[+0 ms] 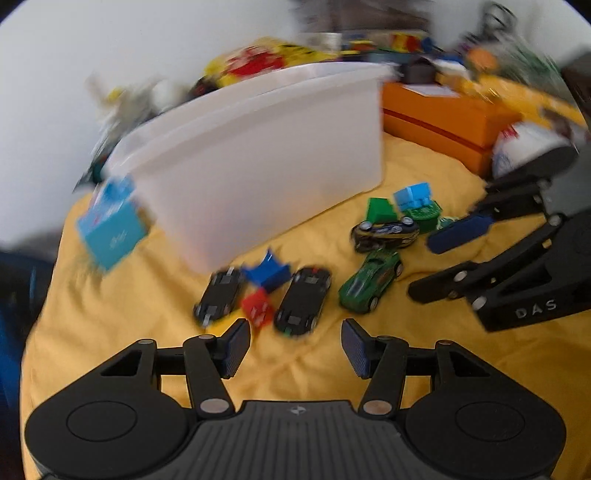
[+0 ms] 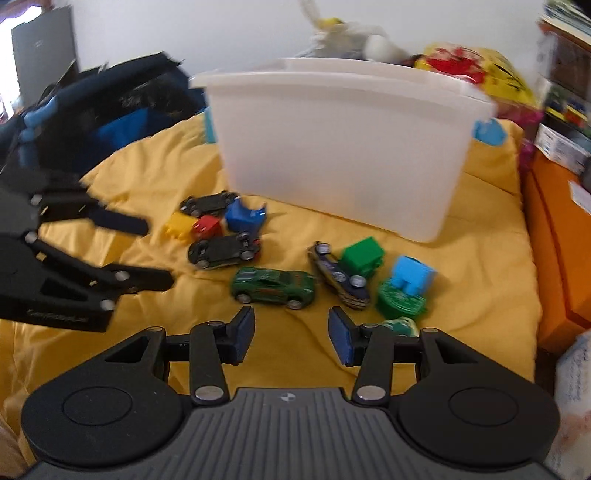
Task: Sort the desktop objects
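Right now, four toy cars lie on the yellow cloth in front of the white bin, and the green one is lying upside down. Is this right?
Not quite. The green toy car stands upright on its wheels, as the right wrist view shows. The two black cars nearby are the ones lying upside down. The rest holds: four toy cars lie on the yellow cloth in front of the white bin.

Plain white wall (image 2: 184,33) behind; perhaps a bright window (image 2: 9,27) at left.
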